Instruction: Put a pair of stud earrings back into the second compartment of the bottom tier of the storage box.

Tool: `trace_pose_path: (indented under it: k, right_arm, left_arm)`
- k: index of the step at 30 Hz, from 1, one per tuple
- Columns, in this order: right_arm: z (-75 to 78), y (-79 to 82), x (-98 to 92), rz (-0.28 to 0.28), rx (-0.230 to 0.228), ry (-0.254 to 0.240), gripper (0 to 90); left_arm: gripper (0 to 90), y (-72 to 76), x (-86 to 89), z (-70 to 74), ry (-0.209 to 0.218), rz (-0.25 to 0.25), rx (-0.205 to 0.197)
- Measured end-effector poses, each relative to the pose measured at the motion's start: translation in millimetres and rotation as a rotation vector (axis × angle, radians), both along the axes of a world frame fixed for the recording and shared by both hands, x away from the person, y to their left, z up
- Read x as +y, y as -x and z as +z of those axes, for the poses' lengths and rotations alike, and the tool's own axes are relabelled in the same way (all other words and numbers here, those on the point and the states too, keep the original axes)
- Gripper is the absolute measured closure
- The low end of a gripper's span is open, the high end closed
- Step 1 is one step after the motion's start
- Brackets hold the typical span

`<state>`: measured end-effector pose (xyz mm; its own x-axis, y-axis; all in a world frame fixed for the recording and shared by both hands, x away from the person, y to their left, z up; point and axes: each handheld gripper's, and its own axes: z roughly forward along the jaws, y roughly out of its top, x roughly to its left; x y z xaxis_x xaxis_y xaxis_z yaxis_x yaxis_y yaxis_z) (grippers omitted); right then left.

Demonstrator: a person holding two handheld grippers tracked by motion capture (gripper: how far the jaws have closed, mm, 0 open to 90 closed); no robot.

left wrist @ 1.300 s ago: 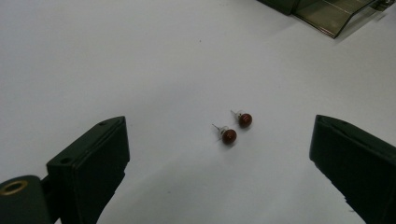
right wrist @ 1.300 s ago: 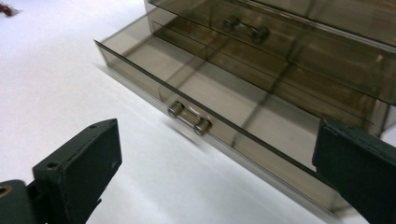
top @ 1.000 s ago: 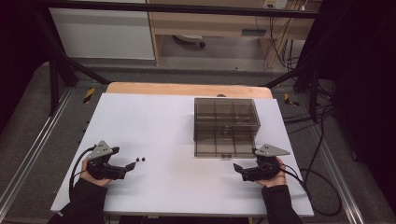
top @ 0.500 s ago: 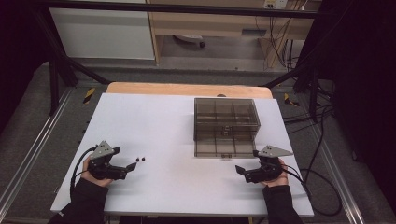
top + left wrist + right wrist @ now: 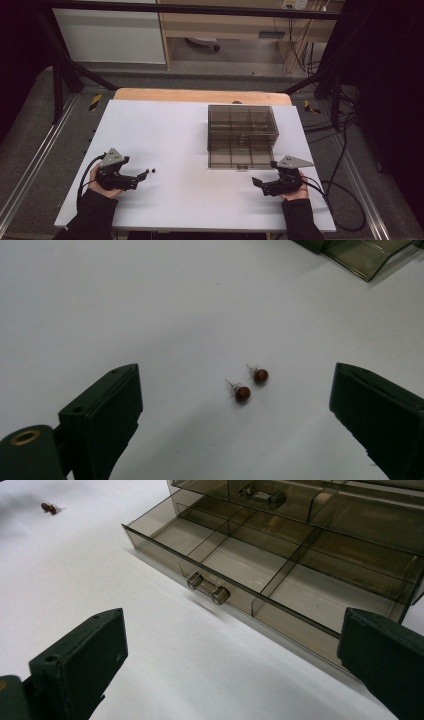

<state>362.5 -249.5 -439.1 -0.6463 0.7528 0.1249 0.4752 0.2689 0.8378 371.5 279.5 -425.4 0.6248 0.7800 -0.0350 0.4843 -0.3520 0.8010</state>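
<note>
Two small brown ball-headed stud earrings (image 5: pixel 250 385) lie untouched on the white table (image 5: pixel 175 130), just ahead of the left gripper (image 5: pixel 235 405), between its wide-spread jaws. The right gripper (image 5: pixel 230 655), jaws also apart and empty, faces the pulled-out bottom drawer (image 5: pixel 260 575) of the smoky transparent plastic organiser box (image 5: pixel 242 135). Drawer opening looks done; picking up and stowing the earrings remains.

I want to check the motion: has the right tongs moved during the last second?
Yes, slightly. In the high view the right tongs has drifted toward the person, away from the organizer box.
</note>
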Motion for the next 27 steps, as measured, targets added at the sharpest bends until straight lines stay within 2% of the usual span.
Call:
trace_pose_path:
  k: [9, 13, 17, 18, 27]
  right_arm:
    - [-0.5, 0.0, 0.6, 0.003, 0.006, 0.003, 0.4]
    - [-1.0, -0.4, 0.6, 0.004, 0.004, 0.008, 0.4]
    - [-0.6, -0.3, 0.6, 0.006, 0.007, 0.002, 0.4]
    - [-0.6, -0.3, 0.5, 0.007, 0.007, 0.002, 0.4]
    - [-1.6, -0.9, 0.5, 0.009, 0.008, 0.003, 0.4]
  left_arm:
    - [8.7, -8.4, -7.5, 13.1, -0.008, 0.033, 0.0]
    - [9.4, -13.6, -10.2, 14.7, -0.008, 0.043, 0.006]
    - [10.8, -22.1, -14.6, 10.4, -0.011, 0.062, 0.026]
    - [11.4, -24.3, -16.4, 6.8, -0.028, 0.074, 0.032]
    - [21.5, -24.9, -18.1, -2.8, -0.057, 0.105, 0.049]
